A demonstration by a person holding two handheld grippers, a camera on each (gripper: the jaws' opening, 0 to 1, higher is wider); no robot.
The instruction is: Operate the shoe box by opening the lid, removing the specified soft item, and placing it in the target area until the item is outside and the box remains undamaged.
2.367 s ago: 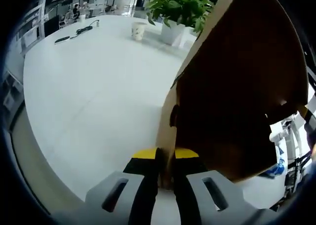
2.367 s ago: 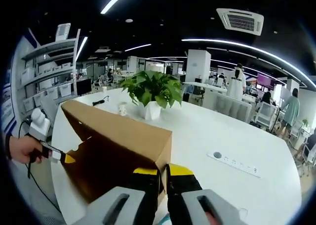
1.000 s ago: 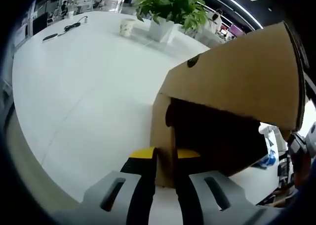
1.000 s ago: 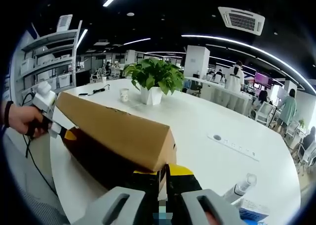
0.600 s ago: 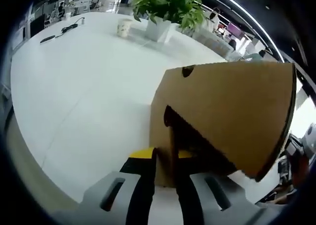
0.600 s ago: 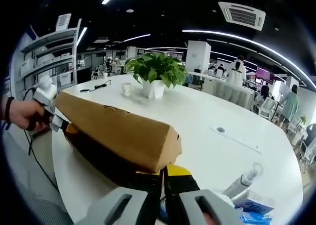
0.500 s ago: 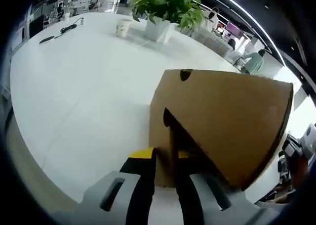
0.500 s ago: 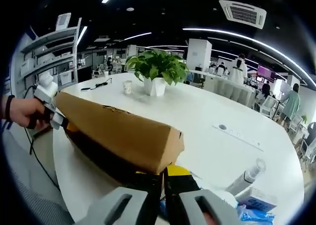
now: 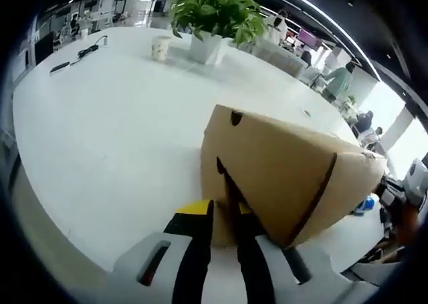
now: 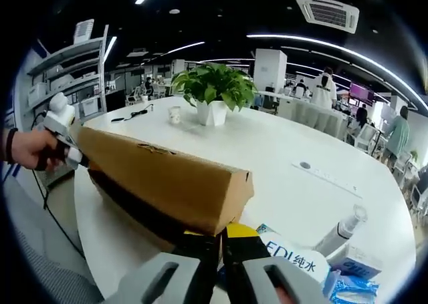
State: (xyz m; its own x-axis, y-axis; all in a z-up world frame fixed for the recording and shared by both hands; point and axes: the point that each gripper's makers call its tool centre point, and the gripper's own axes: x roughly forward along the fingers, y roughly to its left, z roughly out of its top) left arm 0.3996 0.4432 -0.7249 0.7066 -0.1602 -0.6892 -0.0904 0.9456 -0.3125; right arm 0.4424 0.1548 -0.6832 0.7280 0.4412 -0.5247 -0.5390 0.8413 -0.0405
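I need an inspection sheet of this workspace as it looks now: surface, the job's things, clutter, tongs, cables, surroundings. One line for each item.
Surface: white table, large, curved edge.
Job's things: cardboard shoe box on the table, lid low over the box; soft item not seen.
Clutter: potted plant, paper cup, spray bottle, blue and white packs beside the box.
Tongs: left tongs shut on the box's end wall; right tongs shut on the box's other end, under the lid edge.
Cables: dark cable lying at the far side of the table.
Surroundings: open office, shelves, people standing far off.
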